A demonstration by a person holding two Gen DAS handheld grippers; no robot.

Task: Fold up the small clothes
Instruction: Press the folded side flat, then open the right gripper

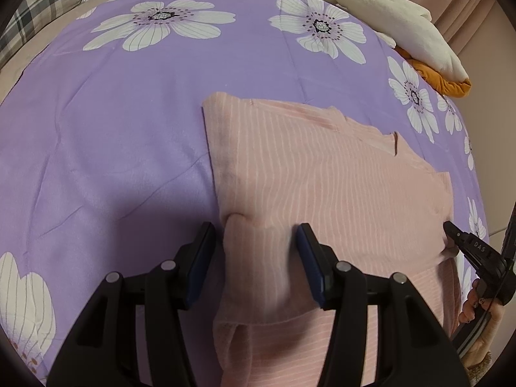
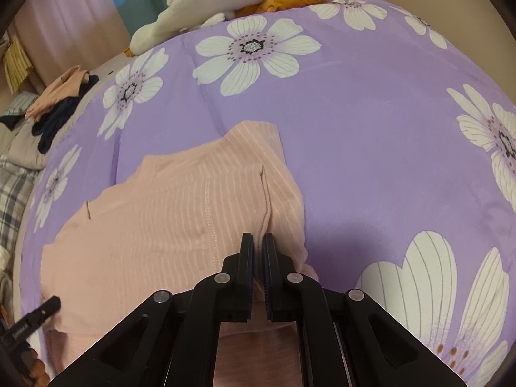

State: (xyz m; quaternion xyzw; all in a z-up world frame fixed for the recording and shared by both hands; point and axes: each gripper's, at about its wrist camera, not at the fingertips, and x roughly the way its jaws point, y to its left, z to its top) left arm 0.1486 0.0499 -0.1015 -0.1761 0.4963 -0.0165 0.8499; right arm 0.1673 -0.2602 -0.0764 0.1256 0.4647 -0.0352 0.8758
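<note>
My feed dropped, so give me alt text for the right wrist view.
The right gripper, jaws shut, pinches the near edge of a pink striped garment lying on a purple floral bedspread. A white plush toy lies beyond.

My left gripper (image 1: 256, 258) hangs over the near edge of the pink striped garment (image 1: 322, 177), which lies on the purple flowered blanket (image 1: 113, 129). My jaws stand apart, with a raised fold of the garment between them. At the garment's right edge, the right gripper (image 1: 451, 230) touches the cloth. Beyond the garment lies a white and orange plush toy (image 1: 403, 25).
</note>
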